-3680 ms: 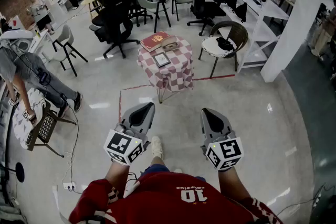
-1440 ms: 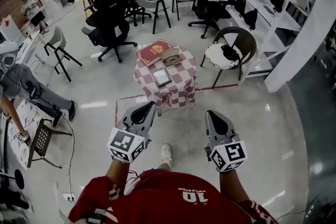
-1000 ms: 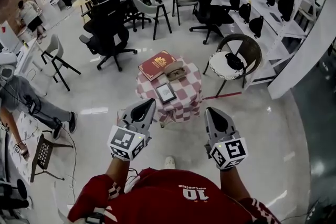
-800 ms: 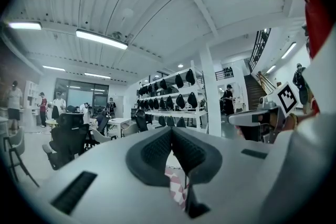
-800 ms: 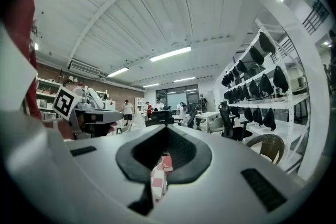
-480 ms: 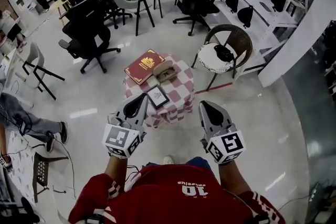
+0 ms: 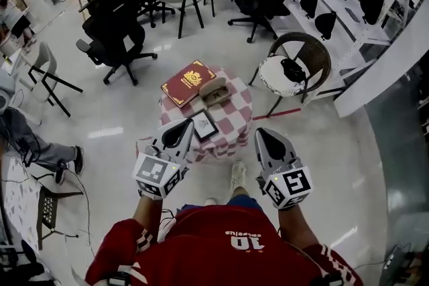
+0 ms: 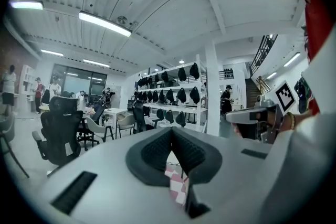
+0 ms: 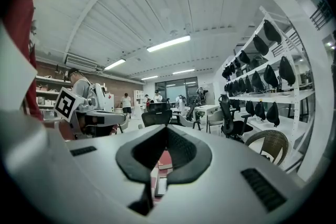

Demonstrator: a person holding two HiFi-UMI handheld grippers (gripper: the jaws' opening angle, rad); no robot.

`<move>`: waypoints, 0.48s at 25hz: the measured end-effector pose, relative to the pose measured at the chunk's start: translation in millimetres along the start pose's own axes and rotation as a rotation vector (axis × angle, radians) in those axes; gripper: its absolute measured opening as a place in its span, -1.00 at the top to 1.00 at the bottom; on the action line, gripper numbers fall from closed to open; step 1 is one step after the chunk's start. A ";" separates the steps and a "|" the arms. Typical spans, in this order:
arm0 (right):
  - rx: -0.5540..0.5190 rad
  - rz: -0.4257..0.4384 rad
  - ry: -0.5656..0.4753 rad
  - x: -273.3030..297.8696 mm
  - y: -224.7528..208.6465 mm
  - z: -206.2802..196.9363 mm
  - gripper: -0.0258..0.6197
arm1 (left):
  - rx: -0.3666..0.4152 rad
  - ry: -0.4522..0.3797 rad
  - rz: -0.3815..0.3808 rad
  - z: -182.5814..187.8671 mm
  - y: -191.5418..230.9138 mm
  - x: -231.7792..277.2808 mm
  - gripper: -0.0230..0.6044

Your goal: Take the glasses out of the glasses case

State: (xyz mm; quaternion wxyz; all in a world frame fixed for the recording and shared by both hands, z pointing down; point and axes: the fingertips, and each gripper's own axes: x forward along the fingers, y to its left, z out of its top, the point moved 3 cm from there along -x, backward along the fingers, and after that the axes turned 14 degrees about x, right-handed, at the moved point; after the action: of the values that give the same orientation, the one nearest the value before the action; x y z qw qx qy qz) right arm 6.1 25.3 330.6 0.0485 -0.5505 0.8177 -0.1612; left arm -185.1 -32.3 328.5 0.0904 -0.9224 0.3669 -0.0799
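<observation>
Progress: I judge nothing is done yet; neither tool touches anything.
Glasses case [image 7: 214, 89]: tan, on the far part of the checkered table [image 7: 236, 112], just right of a red book [image 7: 188, 82]; no glasses show outside it.
Left gripper [image 7: 181, 132]: jaws together, empty, near side of the table.
Right gripper [image 7: 264, 138]: jaws together, empty, near the table's right edge.
Left to do: reach the case, open it, lift the glasses out.
</observation>
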 end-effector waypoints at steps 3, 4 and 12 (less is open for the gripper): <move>0.003 0.033 0.011 21.2 -14.7 5.5 0.87 | -0.003 0.014 0.014 -8.0 5.7 18.9 0.91; 0.005 0.046 0.015 28.6 -20.3 7.8 0.87 | -0.001 0.020 0.019 -8.8 7.0 25.9 0.91; -0.014 0.173 0.016 97.0 -71.9 39.1 0.87 | 0.031 0.046 0.089 -9.0 24.9 95.5 0.91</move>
State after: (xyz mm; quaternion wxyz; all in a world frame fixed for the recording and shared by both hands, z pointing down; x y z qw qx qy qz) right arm 42.0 -96.4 326.0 0.0520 -0.4767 0.8637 -0.1551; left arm -135.0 -117.1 339.3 0.0998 -0.9017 0.4080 -0.1025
